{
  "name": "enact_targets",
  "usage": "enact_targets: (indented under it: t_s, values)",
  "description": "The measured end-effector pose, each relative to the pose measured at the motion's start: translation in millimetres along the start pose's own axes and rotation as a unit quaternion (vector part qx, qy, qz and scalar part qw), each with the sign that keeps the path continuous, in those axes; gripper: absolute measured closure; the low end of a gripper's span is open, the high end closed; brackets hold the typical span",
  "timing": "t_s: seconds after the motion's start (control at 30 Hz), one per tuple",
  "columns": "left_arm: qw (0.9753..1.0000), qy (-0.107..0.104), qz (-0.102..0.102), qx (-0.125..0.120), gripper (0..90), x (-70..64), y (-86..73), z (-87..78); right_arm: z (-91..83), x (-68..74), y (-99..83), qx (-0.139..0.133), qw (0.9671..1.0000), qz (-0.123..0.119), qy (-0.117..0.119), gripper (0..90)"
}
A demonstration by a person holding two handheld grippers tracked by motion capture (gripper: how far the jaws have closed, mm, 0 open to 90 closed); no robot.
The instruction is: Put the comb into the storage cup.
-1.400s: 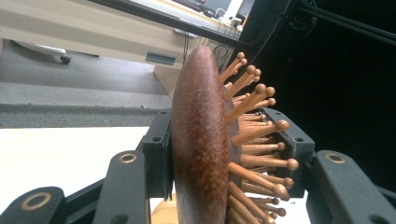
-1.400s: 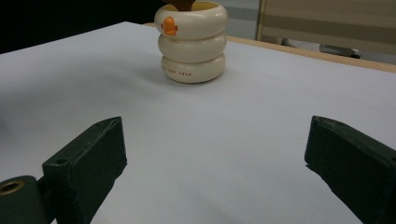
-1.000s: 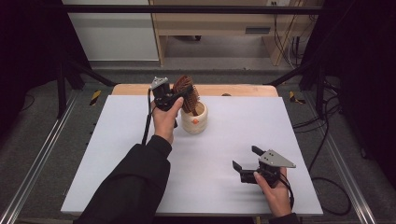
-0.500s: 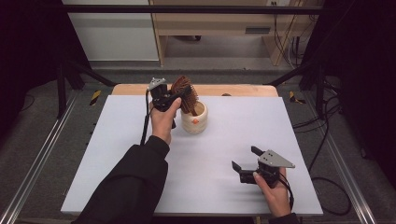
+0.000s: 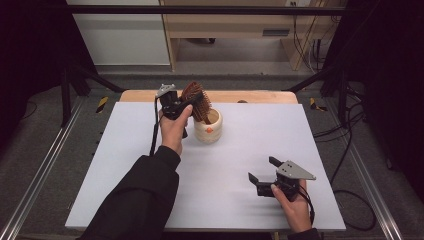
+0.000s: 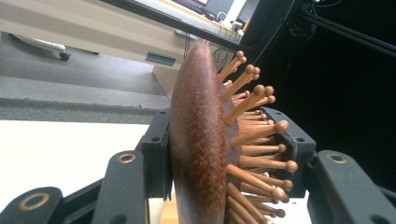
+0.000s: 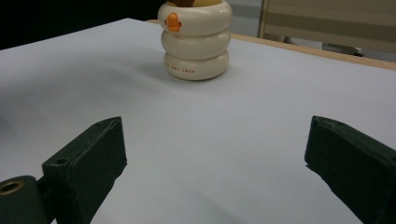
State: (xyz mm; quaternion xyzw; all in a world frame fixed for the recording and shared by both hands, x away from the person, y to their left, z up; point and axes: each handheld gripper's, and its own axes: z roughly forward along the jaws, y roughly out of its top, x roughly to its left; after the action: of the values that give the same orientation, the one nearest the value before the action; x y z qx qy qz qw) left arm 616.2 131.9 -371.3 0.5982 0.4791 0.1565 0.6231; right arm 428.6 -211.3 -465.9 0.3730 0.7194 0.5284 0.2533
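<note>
brush clamped over the cup
left gripper (image 5: pixel 192 100) grips the brush (image 5: pixel 195 101) head at the far side of the table (image 5: pixel 125 150), handle down in the cup (image 5: pixel 209 127); right gripper (image 5: pixel 261 170) rests near right, jaws apart.

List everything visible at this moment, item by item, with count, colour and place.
hairbrush: 1, reddish-brown wood with pale wooden pins, head clamped in the left gripper, lower end at the cup's mouth
cup: 1, cream, ringed shape with a small orange mark, far middle of the table
table: 1, white top with a wooden far edge
cabinet: 1, light wood, on the floor beyond the table
left gripper: 1, black, above the table's far side beside the cup, shut on the hairbrush
right gripper: 1, black with a grey plate, near right of the table, jaws apart
sleeve: 1, black, on the left arm
</note>
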Motion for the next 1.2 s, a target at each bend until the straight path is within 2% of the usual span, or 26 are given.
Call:
enact_targets:
  t_s: [0.53,1.2]
  values:
    - [0.9999,-0.001,-0.012,-0.003,48.5,5.8,-1.5,-2.8,0.7,0.4,-0.3,0.002,1.0,-0.001,0.0,5.6]
    - [0.9999,0.005,-0.01,0.0,45.3,7.4,-2.0,-2.0,1.4,0.8,-0.7,0.003,1.0,-0.001,0.001,5.5]
